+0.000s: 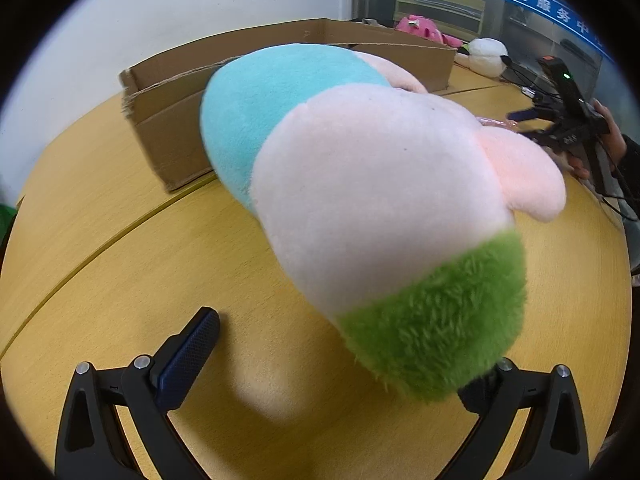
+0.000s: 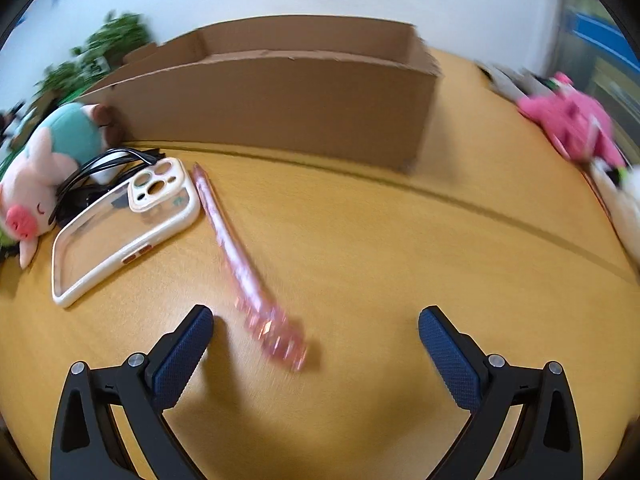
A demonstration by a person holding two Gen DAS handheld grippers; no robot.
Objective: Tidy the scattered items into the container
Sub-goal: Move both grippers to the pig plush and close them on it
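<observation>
A pig plush (image 1: 360, 184) in pale pink, teal and green lies on the wooden table, close in front of my left gripper (image 1: 340, 364). Its green end covers the right finger; the jaws stand wide open around that end. The same plush shows at the far left of the right wrist view (image 2: 44, 160). The cardboard box (image 1: 168, 92) stands behind it, also seen in the right wrist view (image 2: 280, 100). My right gripper (image 2: 316, 356) is open and empty, with the glittery pink pen (image 2: 240, 264) lying between its fingers. A clear phone case (image 2: 120, 232) lies beside the pen, with black cables (image 2: 100, 168) behind it.
A bright pink plush (image 2: 572, 124) and a white plush (image 1: 486, 56) lie at the table's right, beyond the box. A green plant (image 2: 100, 52) stands at the back left. The other hand-held gripper (image 1: 568, 116) shows at the right of the left wrist view.
</observation>
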